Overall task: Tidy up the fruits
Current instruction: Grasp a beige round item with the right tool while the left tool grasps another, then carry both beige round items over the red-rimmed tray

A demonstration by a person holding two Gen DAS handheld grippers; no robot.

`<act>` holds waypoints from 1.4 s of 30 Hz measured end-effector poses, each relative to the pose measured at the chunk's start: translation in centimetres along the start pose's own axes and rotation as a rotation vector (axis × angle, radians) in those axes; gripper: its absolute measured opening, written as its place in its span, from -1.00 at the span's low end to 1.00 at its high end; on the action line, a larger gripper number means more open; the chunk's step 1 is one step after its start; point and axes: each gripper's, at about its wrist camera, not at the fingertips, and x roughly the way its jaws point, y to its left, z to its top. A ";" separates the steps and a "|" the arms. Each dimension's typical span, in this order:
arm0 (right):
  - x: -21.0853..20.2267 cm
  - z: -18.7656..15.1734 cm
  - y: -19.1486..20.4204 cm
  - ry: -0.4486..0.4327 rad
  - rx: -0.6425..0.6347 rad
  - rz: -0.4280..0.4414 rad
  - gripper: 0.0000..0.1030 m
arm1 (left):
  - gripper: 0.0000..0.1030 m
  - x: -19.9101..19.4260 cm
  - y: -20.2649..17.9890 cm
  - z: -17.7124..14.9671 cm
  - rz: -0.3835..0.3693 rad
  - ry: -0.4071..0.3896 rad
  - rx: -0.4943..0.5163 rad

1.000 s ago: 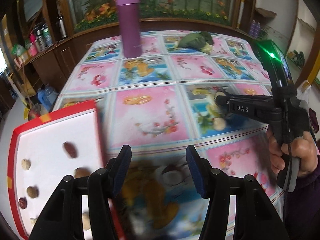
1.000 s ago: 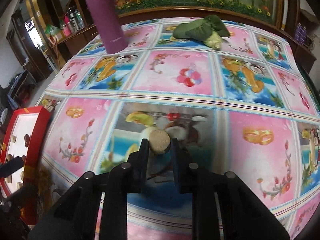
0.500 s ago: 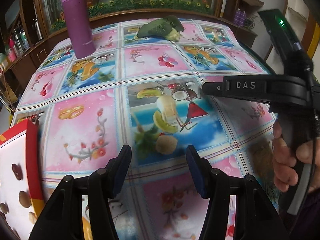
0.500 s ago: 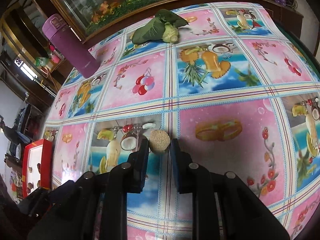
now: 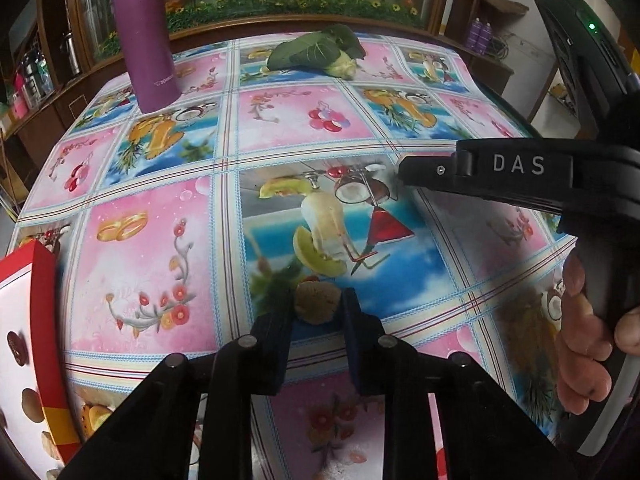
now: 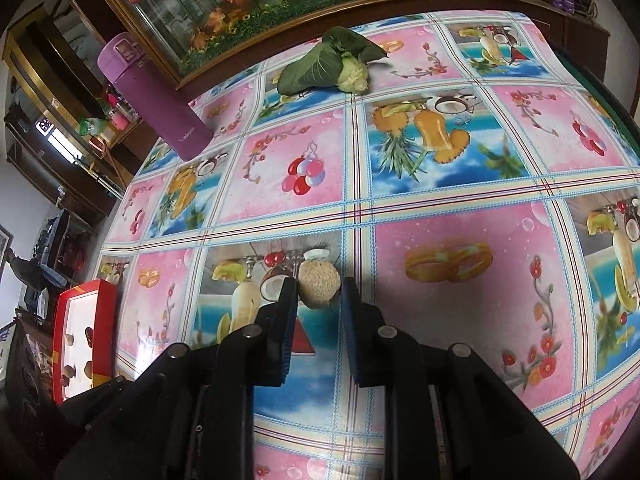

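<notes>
Pinching a tan, rough-skinned fruit (image 5: 317,307), the left gripper (image 5: 318,312) hangs above the fruit-print tablecloth (image 5: 160,248). The right gripper (image 6: 319,292) likewise clamps a second rough tan fruit (image 6: 319,285). At far left sits a red tray (image 6: 105,312) of fruits.

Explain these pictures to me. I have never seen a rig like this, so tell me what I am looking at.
There is no robot here. A person holds a two-finger gripper in each hand, and each gripper carries a wide-angle camera that looks along its fingers.

One picture is from the left gripper, closed on a brownish round fruit. The person's right hand shows at its edge.

The other picture is from the right gripper, closed on a rough tan fruit.

On the patterned tablecloth are a purple flask, a leafy green vegetable and a red-rimmed tray of small fruits.
</notes>
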 end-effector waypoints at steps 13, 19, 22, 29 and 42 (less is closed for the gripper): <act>-1.6 -1.4 4.4 -0.094 -0.135 0.025 -0.53 | -0.55 -7.2 1.5 -1.9 0.092 -0.177 -0.038; -2.2 -2.9 7.3 -0.146 -0.219 0.050 -0.53 | -0.55 -10.2 4.4 -3.0 0.164 -0.240 -0.086; -2.2 -3.9 8.5 -0.152 -0.247 0.081 -0.53 | -0.55 -11.9 6.2 -3.8 0.190 -0.270 -0.121; -1.8 -6.9 12.7 -0.137 -0.295 0.147 -0.53 | -0.56 -15.0 10.7 -5.8 0.271 -0.326 -0.200; -1.8 -10.3 15.0 -0.115 -0.260 0.219 -0.53 | -0.56 -16.6 14.5 -9.2 0.307 -0.340 -0.273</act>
